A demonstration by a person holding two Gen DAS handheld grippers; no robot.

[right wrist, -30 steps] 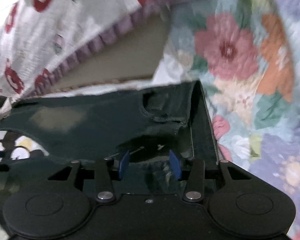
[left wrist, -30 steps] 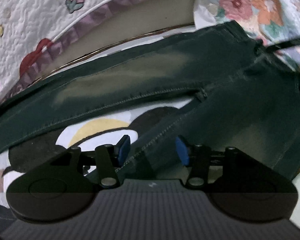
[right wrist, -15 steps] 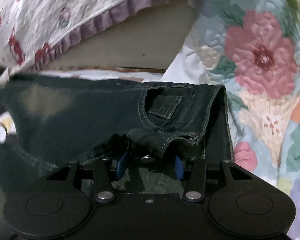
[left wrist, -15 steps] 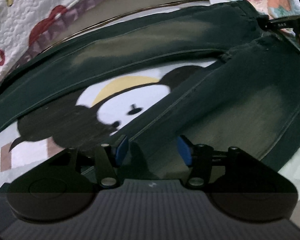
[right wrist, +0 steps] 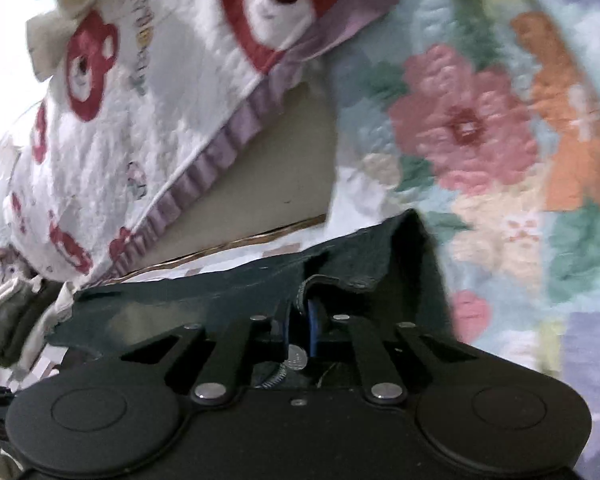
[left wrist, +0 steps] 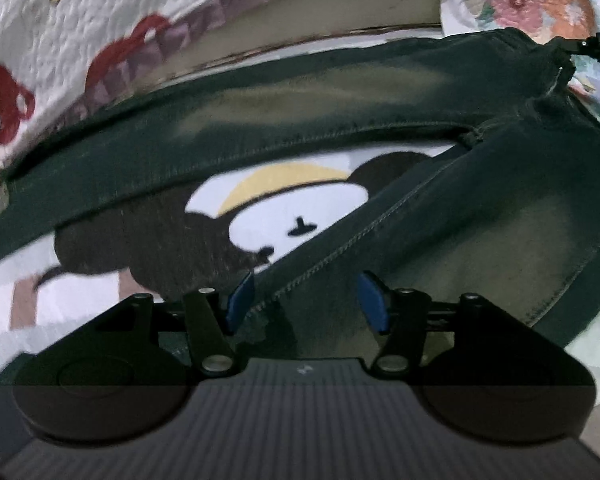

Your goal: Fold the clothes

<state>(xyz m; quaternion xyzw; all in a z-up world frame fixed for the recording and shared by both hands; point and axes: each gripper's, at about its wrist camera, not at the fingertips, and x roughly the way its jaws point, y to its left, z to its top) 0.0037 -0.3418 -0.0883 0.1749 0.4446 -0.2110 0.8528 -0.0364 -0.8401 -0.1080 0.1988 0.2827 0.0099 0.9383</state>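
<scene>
Dark green jeans (left wrist: 480,224) lie spread on a bed, one leg running along the far side, the other coming toward the left wrist camera. My left gripper (left wrist: 306,300) is open, its blue pads on either side of the near leg's inner seam. In the right wrist view my right gripper (right wrist: 302,326) is shut on the jeans' waistband (right wrist: 340,278) near the metal button, with the denim lifted a little. The right gripper's tip (left wrist: 596,42) shows at the far right of the left wrist view.
A cartoon-print sheet (left wrist: 292,216) lies under the jeans. A white quilt with red prints and a purple ruffle (right wrist: 140,128) is piled at the back left. A floral quilt (right wrist: 480,140) sits at the right. A beige headboard (right wrist: 300,168) lies between them.
My right gripper has closed on the waistband and raised it. The left gripper shifted slightly along the near leg and stays open.
</scene>
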